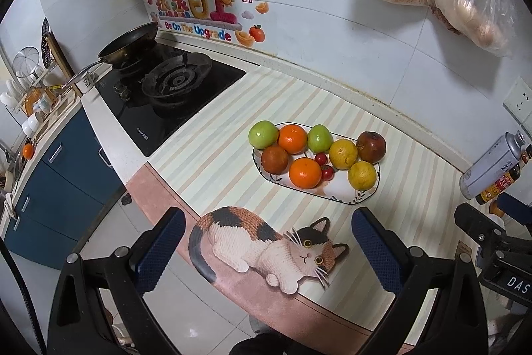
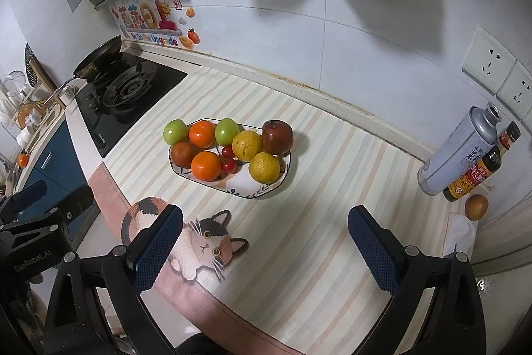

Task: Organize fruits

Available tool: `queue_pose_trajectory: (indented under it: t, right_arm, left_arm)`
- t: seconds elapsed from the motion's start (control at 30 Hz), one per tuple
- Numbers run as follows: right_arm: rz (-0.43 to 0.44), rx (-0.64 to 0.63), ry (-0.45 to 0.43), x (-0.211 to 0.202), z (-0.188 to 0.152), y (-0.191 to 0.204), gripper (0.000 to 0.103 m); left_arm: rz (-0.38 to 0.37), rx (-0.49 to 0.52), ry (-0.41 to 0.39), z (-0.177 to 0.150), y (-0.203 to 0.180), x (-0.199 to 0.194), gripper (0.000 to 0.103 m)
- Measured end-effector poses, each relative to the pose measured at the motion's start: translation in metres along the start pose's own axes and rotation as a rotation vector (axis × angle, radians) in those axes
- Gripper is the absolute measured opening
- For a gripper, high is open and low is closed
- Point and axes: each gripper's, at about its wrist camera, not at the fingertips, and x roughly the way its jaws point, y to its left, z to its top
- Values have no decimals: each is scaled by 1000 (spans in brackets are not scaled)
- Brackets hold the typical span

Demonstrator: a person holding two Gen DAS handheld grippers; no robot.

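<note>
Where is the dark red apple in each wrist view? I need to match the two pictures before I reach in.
Left wrist: the dark red apple sits right of centre, at the plate's far right end, beside a yellow citrus.
Right wrist: the apple sits near centre, again at the plate's far right end.
Shared landmark: the cat picture on the striped mat, in front of the plate.

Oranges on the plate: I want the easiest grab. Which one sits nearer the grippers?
The front orange, beside the cherry tomatoes; the other orange sits behind, between two green fruits.
</note>
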Motion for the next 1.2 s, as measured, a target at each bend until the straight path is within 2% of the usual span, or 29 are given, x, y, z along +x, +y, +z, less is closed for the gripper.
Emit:
queue_pose_trajectory:
  t: [1.2]
  right_arm:
    - [13, 0, -13, -11, -2, -11, 102]
  left_arm:
    - [-1, 14, -45, -4, -12, -15, 103]
